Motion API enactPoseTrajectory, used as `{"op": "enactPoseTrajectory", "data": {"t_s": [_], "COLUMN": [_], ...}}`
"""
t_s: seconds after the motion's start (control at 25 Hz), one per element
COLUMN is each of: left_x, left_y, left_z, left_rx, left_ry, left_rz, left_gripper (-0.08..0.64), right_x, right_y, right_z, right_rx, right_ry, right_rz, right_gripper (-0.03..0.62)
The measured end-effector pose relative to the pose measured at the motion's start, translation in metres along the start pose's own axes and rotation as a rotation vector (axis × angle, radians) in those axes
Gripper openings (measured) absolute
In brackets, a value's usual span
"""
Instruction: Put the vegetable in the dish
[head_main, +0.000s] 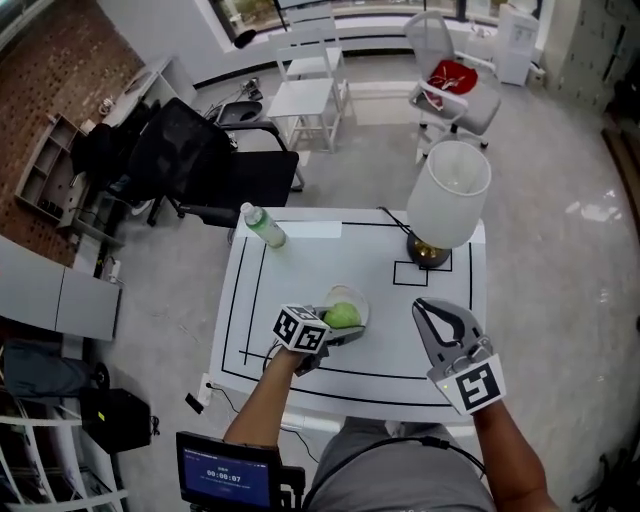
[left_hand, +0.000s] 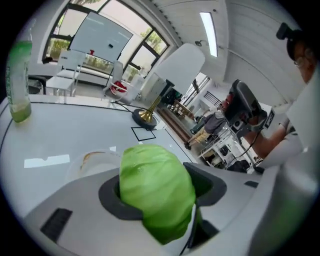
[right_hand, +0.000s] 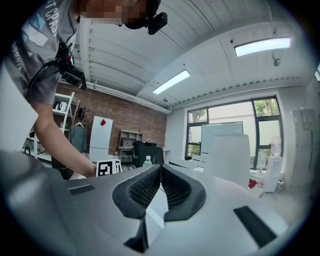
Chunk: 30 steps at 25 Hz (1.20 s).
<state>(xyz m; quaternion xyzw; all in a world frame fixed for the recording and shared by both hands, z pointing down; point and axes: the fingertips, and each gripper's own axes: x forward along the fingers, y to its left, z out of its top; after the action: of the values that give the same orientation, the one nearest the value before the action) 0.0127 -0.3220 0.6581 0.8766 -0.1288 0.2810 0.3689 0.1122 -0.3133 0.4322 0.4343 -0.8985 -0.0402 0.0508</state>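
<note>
A round green vegetable (head_main: 343, 316) is clamped between the jaws of my left gripper (head_main: 336, 329). It hangs just over the near part of a clear glass dish (head_main: 350, 294) on the white table (head_main: 300, 270). In the left gripper view the vegetable (left_hand: 156, 187) fills the jaws, and the dish (left_hand: 92, 161) lies right behind and below it. My right gripper (head_main: 421, 305) is held above the table's right side, shut, with nothing between its pads (right_hand: 172, 187).
A lamp (head_main: 445, 200) with a white shade and brass base stands at the table's far right. A clear bottle (head_main: 263, 226) with green liquid lies at the far left corner. Black lines mark the tabletop. Chairs stand beyond the table.
</note>
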Motion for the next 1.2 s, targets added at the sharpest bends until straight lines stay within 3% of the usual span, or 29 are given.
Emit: {"op": "enactPoseTrajectory", "data": {"t_s": [0.28,0.44,0.64,0.84,1.0,1.16,1.2], "left_x": [0.014,0.015,0.010,0.007,0.005,0.001,0.001], "left_y": [0.019,0.027,0.016,0.031,0.029,0.035,0.037], "left_z": [-0.022,-0.031,-0.004,0.006,-0.003,0.000,0.001], "left_rx": [-0.024,-0.019,-0.077,0.055,0.072,0.032,0.019], "left_ry": [0.187,0.232,0.108,0.138,0.169,0.104,0.082], "left_rz": [-0.100,-0.121,-0.251,-0.153,-0.154,-0.157,-0.156], "left_gripper": [0.255,0.253,0.198,0.147,0.147,0.147,0.147], "right_x": [0.009,0.018,0.030,0.043,0.057,0.078,0.085], "right_y": [0.004,0.008,0.014,0.022,0.027,0.035,0.039], "right_z": [-0.025,-0.032,-0.041,-0.058,-0.102,-0.158,-0.174], "right_rx": [0.021,0.029,0.030,0.069,0.121,0.292,0.367], "right_ry": [0.066,0.085,0.117,0.156,0.265,0.404,0.446], "right_rz": [-0.004,0.006,0.030,0.058,0.079,0.136,0.160], "right_gripper": [0.008,0.008,0.008,0.008,0.008,0.013,0.053]}}
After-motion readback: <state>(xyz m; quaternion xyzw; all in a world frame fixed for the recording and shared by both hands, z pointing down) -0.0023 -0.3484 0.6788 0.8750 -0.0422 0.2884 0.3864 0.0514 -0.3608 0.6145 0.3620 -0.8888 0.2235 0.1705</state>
